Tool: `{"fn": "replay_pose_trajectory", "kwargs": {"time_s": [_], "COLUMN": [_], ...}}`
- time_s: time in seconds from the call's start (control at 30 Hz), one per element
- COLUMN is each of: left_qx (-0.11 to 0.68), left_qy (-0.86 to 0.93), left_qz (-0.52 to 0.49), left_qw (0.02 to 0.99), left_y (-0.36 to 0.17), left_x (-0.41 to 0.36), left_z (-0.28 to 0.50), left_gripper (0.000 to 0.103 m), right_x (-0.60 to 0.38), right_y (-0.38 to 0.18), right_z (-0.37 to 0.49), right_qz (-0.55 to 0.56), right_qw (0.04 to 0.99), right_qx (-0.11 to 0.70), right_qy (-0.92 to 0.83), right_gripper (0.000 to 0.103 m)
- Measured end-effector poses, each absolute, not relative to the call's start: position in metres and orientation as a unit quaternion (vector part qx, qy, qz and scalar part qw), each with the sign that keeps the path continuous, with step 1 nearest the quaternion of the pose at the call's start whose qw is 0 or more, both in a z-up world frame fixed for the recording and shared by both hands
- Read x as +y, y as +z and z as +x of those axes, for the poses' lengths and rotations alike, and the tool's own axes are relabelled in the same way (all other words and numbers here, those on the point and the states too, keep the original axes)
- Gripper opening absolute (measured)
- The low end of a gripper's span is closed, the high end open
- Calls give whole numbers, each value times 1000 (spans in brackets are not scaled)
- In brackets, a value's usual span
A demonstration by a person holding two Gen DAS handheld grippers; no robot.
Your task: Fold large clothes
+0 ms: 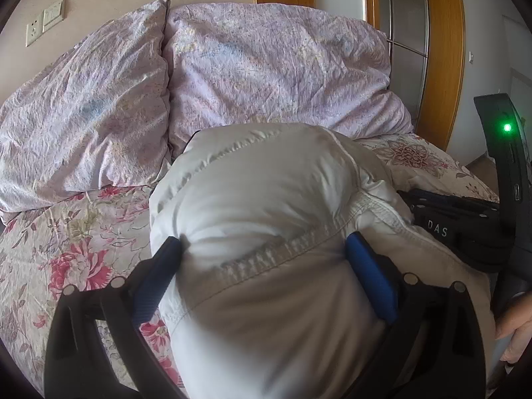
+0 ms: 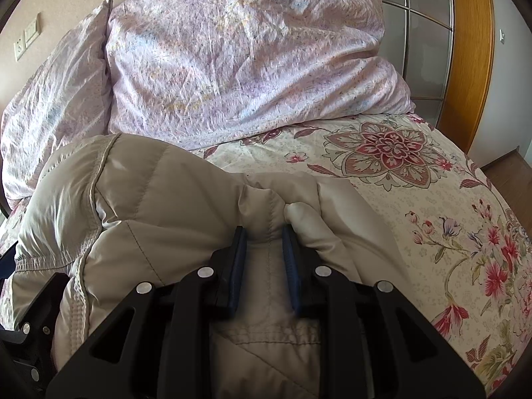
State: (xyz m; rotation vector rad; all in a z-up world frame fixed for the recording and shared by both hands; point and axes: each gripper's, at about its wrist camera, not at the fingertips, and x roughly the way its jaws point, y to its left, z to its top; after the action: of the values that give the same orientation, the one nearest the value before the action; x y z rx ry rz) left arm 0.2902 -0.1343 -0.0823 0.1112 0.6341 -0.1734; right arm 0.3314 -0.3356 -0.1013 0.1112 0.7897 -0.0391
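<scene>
Two grippers, left (image 1: 262, 249) and right (image 2: 264, 232), each clamped on puffy jacket (image 1: 266, 183), floral bed (image 2: 432, 199).

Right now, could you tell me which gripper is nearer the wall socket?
Left. The left gripper grips the padded jacket on the wall socket side; the right gripper grips it farther away.

- Pale beige quilted down jacket (image 1: 266, 199), puffy, with stitched seams and a gathered elastic hem.
- Bunched into a thick, rounded bundle, not lying flat.
- Resting on the floral bedspread (image 2: 415, 199), just in front of the lilac pillows (image 2: 249, 66).
- Pinched at a fold between blue gripper pads (image 2: 240, 266).
</scene>
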Motion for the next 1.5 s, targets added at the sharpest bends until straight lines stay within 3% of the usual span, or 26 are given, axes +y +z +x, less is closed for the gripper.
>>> {"fn": "replay_pose_trajectory", "kwargs": {"time_s": [0.3, 0.5, 0.67, 0.93, 1.3, 1.5], "left_qx": [330, 305, 302, 352, 351, 352], "left_qy": [-79, -73, -56, -87, -73, -67], "left_qz": [74, 81, 101, 69, 90, 96], "left_qw": [938, 946, 946, 930, 929, 929], "left_y": [-75, -50, -50, -73, -89, -86], "left_x": [-133, -112, -118, -120, -129, -128], "left_z": [293, 277, 287, 309, 316, 316], "left_gripper": [100, 100, 101, 101, 101, 101], "right_x": [-333, -344, -343, -332, -331, -331], "right_y": [-94, -61, -67, -98, -106, -63], "right_z": [326, 255, 220, 219, 223, 239], "right_qz": [42, 78, 54, 25, 27, 48], "right_qw": [925, 942, 945, 937, 932, 932], "right_qx": [377, 326, 321, 348, 360, 359], "right_qy": [-35, 19, 30, 9, 5, 12], "right_gripper": [23, 24, 24, 24, 24, 24]}}
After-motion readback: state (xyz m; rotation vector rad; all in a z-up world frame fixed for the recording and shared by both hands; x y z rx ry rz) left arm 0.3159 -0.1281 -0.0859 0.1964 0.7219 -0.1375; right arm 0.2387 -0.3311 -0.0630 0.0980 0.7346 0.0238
